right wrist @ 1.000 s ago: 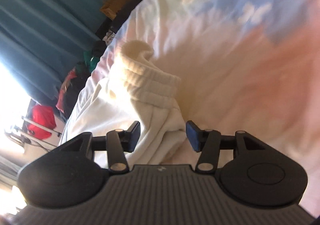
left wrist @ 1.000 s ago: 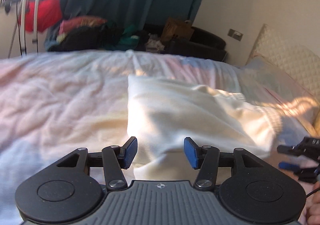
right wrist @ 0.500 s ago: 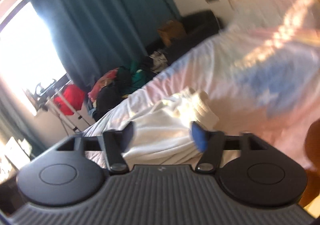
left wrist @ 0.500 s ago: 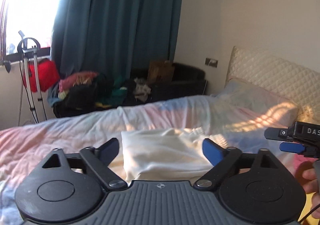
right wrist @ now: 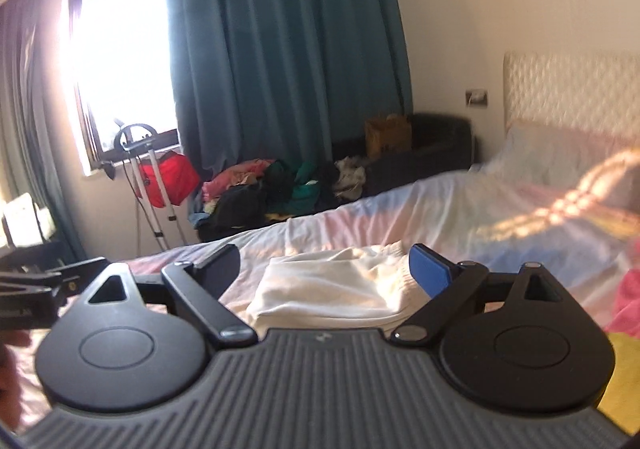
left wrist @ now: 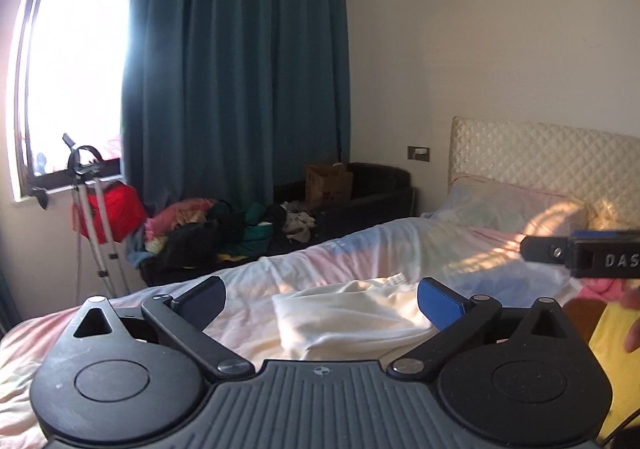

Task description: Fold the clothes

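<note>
A folded cream-white garment (left wrist: pixel 352 317) lies on the bed (left wrist: pixel 400 249), its ribbed waistband toward the pillows. It also shows in the right wrist view (right wrist: pixel 332 289). My left gripper (left wrist: pixel 320 301) is open and empty, held above and short of the garment. My right gripper (right wrist: pixel 324 269) is open and empty too, likewise lifted back from it. The right gripper's body shows at the right edge of the left wrist view (left wrist: pixel 592 253). The left gripper shows at the left edge of the right wrist view (right wrist: pixel 36 289).
A pile of unfolded clothes (left wrist: pixel 216 225) lies beyond the bed under a teal curtain (left wrist: pixel 236 89). A pillow (left wrist: pixel 516 205) and quilted headboard (left wrist: pixel 552 157) are at right. Pink and yellow cloth (right wrist: pixel 628 313) lies at the bed's near right. A stand with red fabric (left wrist: pixel 104 209) is by the window.
Both grippers have let go of the white garment, opened wide, and pulled up and back from it. The garment now lies folded on the bed.
</note>
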`<state>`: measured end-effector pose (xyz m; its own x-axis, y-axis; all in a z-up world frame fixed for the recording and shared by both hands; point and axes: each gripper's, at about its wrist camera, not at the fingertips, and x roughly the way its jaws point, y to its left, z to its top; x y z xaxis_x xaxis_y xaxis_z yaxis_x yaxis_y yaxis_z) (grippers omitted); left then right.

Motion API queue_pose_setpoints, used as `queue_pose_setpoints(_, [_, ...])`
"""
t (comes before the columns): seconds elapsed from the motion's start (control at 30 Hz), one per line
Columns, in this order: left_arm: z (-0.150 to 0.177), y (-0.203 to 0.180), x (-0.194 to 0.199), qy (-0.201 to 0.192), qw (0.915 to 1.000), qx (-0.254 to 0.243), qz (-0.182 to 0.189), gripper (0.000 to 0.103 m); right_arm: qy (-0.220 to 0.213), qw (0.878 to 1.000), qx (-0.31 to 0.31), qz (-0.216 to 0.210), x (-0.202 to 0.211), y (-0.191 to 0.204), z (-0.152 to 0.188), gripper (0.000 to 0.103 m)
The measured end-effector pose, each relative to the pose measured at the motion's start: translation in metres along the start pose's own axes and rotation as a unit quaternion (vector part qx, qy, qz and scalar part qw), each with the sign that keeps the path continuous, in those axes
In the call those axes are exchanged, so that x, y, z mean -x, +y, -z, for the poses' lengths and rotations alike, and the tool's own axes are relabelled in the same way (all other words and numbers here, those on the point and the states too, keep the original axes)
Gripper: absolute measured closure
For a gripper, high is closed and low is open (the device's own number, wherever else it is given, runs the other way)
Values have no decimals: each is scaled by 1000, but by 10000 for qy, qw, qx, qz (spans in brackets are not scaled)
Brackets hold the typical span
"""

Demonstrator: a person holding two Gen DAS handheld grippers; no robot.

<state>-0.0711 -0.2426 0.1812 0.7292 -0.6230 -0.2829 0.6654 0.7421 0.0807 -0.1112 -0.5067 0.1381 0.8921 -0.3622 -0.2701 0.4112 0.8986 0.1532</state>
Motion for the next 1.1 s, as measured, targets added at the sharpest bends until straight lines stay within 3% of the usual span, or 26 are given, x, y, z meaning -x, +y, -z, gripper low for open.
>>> queue_pose_setpoints(0.2, [19,8,38,-110,9995,181,-249,0,-362,9991,172,-140,32,22,18,10])
queue_pose_setpoints(0.47, [42,29,62,-259,9973,644,-226,0,-516,9978,412,-71,43,49,42,10])
queue_pose_setpoints(0.77, [73,33,50,-211,9964,727,-371,0,-436,9981,400,170,29,61,73,10])
queue_pose_setpoints(1.1, [104,39,22,124,9957,811,-440,1,-184,9981,396,436,2,49,115,10])
